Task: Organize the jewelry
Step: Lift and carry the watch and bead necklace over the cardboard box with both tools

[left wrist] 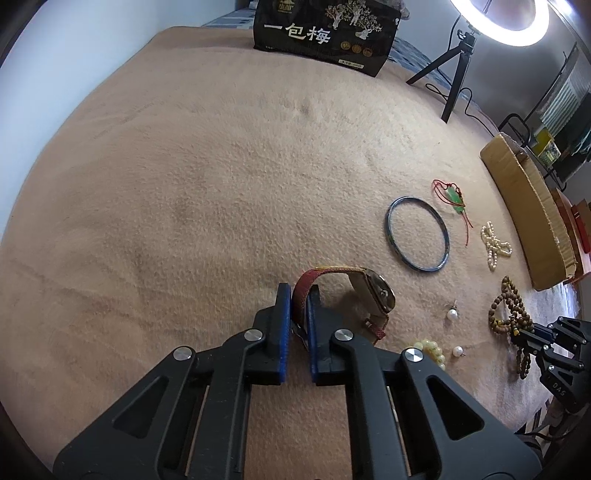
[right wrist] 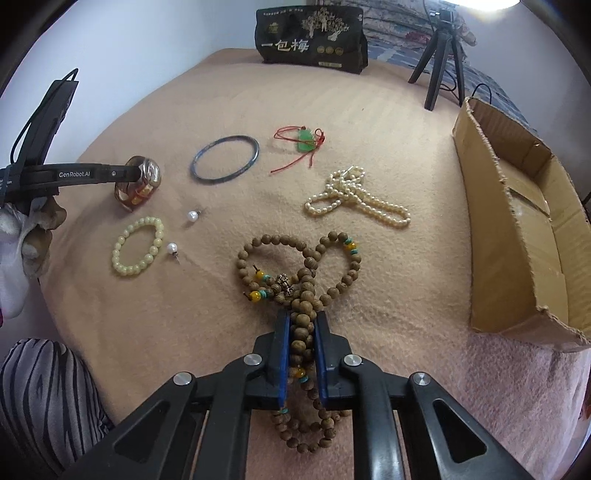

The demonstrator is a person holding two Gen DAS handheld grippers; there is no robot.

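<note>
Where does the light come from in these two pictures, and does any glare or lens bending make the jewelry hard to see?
Left wrist view: a ring lamp at top right burns out white, and the fisheye curves the blanket, yet the watch stays sharp. Right wrist view: glare only in the top right corner; the wooden beads and pearl necklace look clear, with soft shadows.

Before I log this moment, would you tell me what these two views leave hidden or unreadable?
- Watch dial: edge-on in the left wrist view; glare in the right.
- Wooden bead strand: its clamped part is hidden by the right gripper fingers.
- Cardboard box: cut off by the frame edge, interior only partly visible.
- Small print on the black bag: too small.
</note>
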